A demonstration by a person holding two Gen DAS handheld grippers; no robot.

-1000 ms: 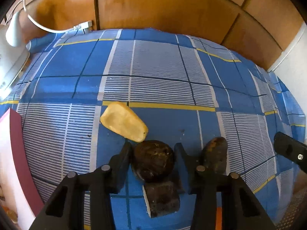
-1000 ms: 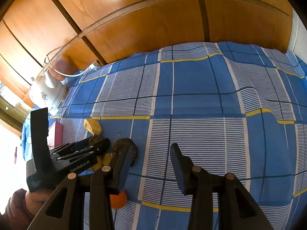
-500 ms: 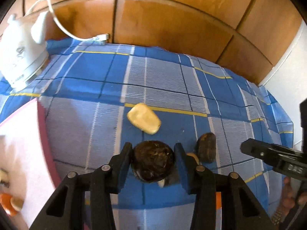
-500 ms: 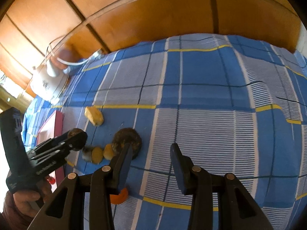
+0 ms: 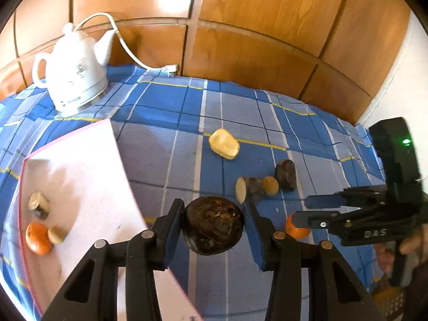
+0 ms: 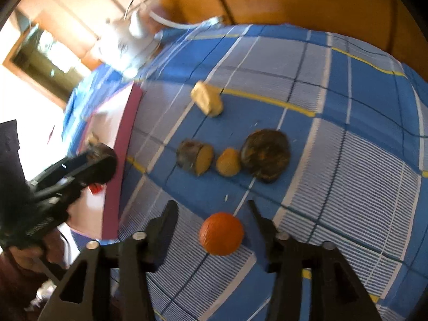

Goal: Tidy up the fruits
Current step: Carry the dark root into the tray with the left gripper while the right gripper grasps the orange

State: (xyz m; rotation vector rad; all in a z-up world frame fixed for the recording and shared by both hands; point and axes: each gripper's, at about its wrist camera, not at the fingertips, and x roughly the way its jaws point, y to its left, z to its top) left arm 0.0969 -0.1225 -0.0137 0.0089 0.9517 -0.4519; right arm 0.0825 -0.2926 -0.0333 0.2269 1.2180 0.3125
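Note:
My left gripper (image 5: 214,222) is shut on a dark brown round fruit (image 5: 214,226) and holds it above the cloth, next to the right edge of the pink-rimmed white tray (image 5: 88,176). The tray holds an orange (image 5: 37,238), a small tan fruit (image 5: 55,234) and a grey-brown piece (image 5: 38,204). My right gripper (image 6: 214,224) is open, with an orange (image 6: 221,236) on the cloth between its fingers. Beyond it lie a cut brown piece (image 6: 195,159), a small yellow fruit (image 6: 228,161), a dark flat fruit (image 6: 265,155) and a pale yellow chunk (image 6: 207,101).
A white kettle (image 5: 72,72) with a cord stands at the back left on the blue checked cloth (image 5: 240,112). A wooden panel wall (image 5: 240,26) runs behind. The right gripper (image 5: 315,211) shows at the right of the left wrist view.
My left gripper has lifted the dark fruit and swung left towards the tray. My right gripper has moved down and left, so the orange is now between its open fingers.

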